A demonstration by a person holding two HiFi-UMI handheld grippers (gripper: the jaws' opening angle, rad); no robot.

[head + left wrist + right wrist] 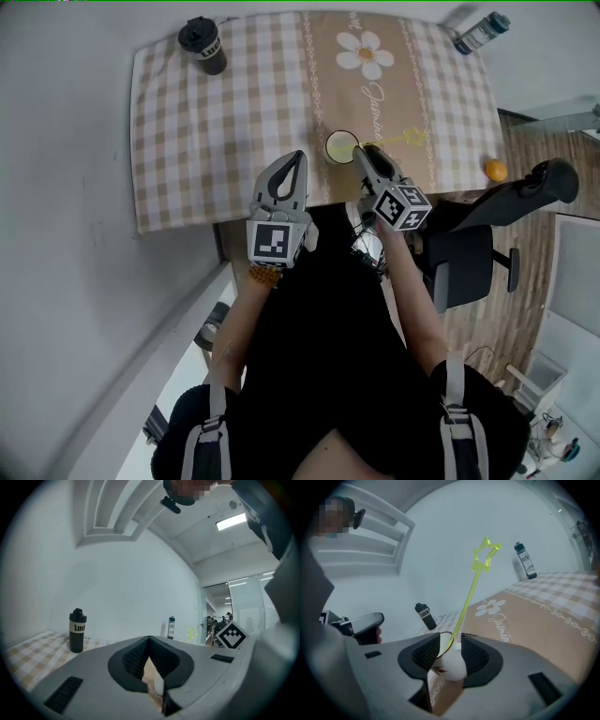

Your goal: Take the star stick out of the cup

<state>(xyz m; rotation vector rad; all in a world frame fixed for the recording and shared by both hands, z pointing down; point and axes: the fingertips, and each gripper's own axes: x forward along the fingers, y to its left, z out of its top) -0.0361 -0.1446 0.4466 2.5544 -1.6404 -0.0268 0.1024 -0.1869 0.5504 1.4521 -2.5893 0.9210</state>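
Bottle (203, 45) lettered "Luck" on "Jasmin" cloth (234, 122); right tool (451, 636) spread about star stick (480, 562) in cup (450, 666), left tool (149, 638) pressed together.

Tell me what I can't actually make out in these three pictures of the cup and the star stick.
- The star stick's lower end: right gripper view, hidden inside the cup behind the right hand-held gripper.
- The cup's contents: head view, too small.
- The cup itself: left gripper view, hidden by the left hand-held gripper's own body.
- The bottle's label: too small in every view.
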